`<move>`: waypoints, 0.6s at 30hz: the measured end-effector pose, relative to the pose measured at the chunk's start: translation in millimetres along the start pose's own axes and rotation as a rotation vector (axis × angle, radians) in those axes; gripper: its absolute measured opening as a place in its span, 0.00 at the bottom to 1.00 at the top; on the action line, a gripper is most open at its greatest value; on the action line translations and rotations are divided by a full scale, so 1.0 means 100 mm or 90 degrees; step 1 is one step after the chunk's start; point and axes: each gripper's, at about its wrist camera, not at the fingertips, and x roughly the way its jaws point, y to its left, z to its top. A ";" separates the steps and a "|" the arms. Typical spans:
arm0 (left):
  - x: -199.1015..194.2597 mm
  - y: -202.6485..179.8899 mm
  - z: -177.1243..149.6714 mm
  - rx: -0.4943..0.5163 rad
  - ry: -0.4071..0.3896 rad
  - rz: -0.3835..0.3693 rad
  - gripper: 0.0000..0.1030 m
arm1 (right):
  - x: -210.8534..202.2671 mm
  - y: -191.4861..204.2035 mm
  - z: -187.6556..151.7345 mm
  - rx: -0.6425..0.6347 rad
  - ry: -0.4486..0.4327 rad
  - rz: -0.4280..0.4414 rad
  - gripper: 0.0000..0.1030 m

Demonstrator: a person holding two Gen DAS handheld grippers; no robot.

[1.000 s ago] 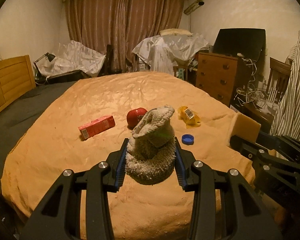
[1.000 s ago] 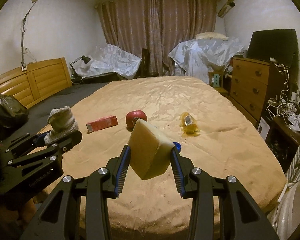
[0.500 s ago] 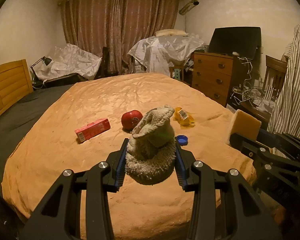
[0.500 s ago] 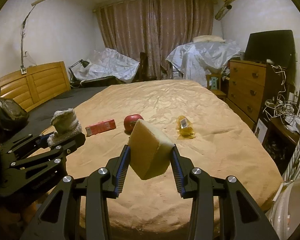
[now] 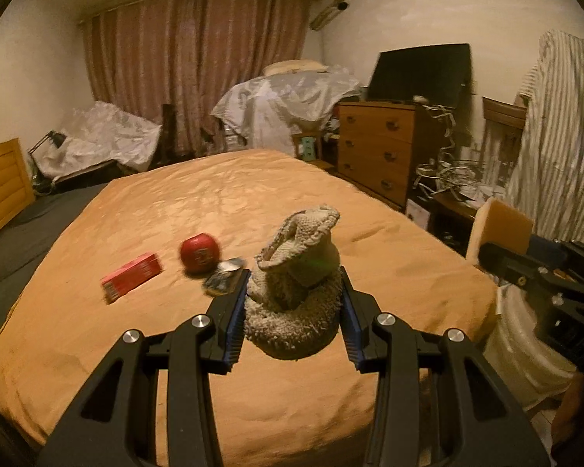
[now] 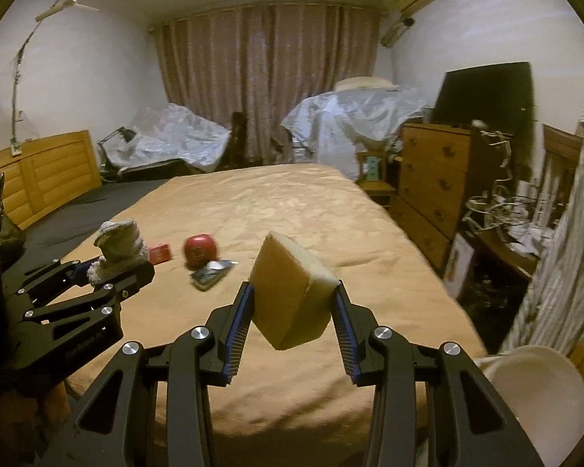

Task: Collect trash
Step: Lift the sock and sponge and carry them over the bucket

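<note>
1. Fingers of the left gripper (image 5: 294,307) clamp a fuzzy grey sock (image 5: 296,272); the right gripper (image 6: 292,311) grips a yellow sponge (image 6: 292,292).
2. Only the right view shows the white bin (image 6: 541,389) at 4 o'clock.
3. Both grippers tilt slightly down over the orange bed (image 5: 214,210).
4. A red ball (image 5: 198,253), red box (image 5: 132,276) and wrapper (image 6: 210,272) lie at 10 o'clock.

Open bedspread (image 6: 292,210) ahead; dresser (image 6: 432,179) and, seemingly, white bin (image 6: 537,381) rightward.

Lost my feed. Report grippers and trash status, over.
Left gripper shut on knitted sock. Right gripper shut on sponge. Red carton, red ball, wrapper remain on bedspread. Nothing blocking.
</note>
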 end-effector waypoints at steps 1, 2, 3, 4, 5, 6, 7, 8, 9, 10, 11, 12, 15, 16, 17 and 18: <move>0.01 -0.07 0.01 0.003 0.000 -0.010 0.39 | -0.05 -0.10 0.00 0.002 0.002 -0.011 0.41; 0.03 -0.13 0.03 0.006 0.000 -0.017 0.39 | -0.07 -0.17 0.02 0.002 0.004 -0.020 0.41; 0.05 -0.23 0.05 0.012 0.001 -0.029 0.39 | -0.12 -0.26 0.02 0.003 0.006 -0.032 0.41; 0.07 -0.29 0.06 0.014 0.002 -0.036 0.39 | -0.18 -0.36 0.02 0.003 0.008 -0.046 0.41; 0.09 -0.36 0.07 0.017 0.003 -0.045 0.39 | -0.20 -0.45 0.01 0.005 0.009 -0.055 0.41; 0.11 -0.45 0.08 0.021 0.004 -0.055 0.39 | -0.25 -0.55 0.00 0.008 0.012 -0.066 0.41; 0.13 -0.54 0.09 0.025 0.005 -0.066 0.39 | -0.31 -0.66 -0.02 0.012 0.014 -0.078 0.41; 0.14 -0.62 0.10 0.029 0.005 -0.075 0.39 | -0.36 -0.77 -0.04 0.015 0.016 -0.088 0.41; 0.15 -0.72 0.11 0.035 0.005 -0.086 0.39 | -0.41 -0.87 -0.05 0.018 0.017 -0.096 0.41; 0.17 -0.81 0.11 0.043 0.006 -0.096 0.39 | -0.46 -0.98 -0.08 0.022 0.020 -0.107 0.41; 0.18 -0.90 0.11 0.049 0.007 -0.106 0.39 | -0.51 -1.08 -0.09 0.027 0.023 -0.115 0.41; 0.21 -1.01 0.14 0.055 0.010 -0.120 0.39 | -0.55 -1.18 -0.12 0.031 0.026 -0.122 0.41; 0.26 -1.34 0.16 0.075 0.015 -0.157 0.39 | -0.66 -1.55 -0.18 0.046 0.038 -0.147 0.41; 0.28 -1.46 0.17 0.082 0.019 -0.171 0.39 | -0.72 -1.69 -0.20 0.051 0.043 -0.157 0.41; 0.29 -1.57 0.17 0.088 0.020 -0.180 0.39 | -0.72 -1.80 -0.20 0.054 0.047 -0.164 0.41; 0.31 -1.69 0.17 0.096 0.024 -0.194 0.39 | -0.76 -1.94 -0.23 0.057 0.053 -0.175 0.41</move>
